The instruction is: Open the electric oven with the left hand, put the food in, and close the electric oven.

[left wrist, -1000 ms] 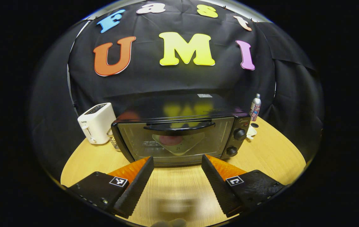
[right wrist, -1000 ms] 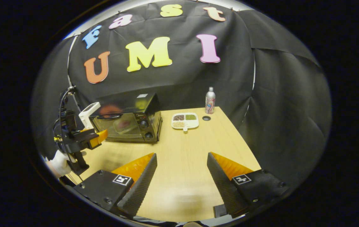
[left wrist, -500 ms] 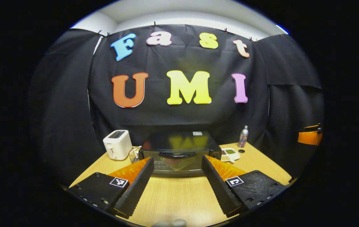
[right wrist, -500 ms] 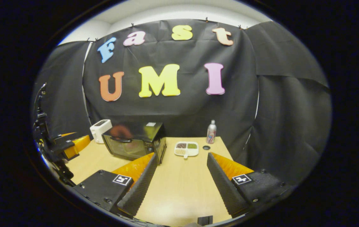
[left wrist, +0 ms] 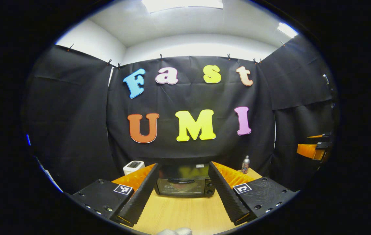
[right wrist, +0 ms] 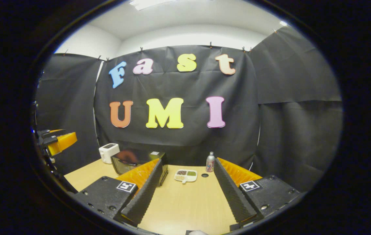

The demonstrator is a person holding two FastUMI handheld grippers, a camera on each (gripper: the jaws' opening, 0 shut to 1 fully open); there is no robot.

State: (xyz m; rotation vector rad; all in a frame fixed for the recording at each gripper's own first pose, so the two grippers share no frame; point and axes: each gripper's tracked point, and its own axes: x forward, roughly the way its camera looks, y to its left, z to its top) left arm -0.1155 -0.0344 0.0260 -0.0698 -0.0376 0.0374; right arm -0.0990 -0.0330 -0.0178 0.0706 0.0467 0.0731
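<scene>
With your left hand-held gripper [left wrist: 183, 192] spread wide and empty, and the black glass-doored electric oven [left wrist: 183, 182] low at frame centre apparently shut with food inside, hold clear of its handle.

black cloth walls [left wrist: 74, 130], white ceiling [left wrist: 188, 23], ceiling light [left wrist: 182, 3], wooden table [right wrist: 185, 205].

Left gripper view: looks level across the counter [left wrist: 179, 212] from its near edge, facing the electric oven [left wrist: 183, 186] head-on; the oven sits well off, framed between this gripper's own fingers [left wrist: 140, 192].
Right gripper view: looks from the near edge too, standing right of the oven [right wrist: 136, 160], which shows obliquely at left of centre; also well off.
Tilt: both aim high enough to take in the ceiling above the oven.
Shared: oven, toaster [left wrist: 133, 167] left of it, bottle [left wrist: 245, 164] right of it, counter.
</scene>
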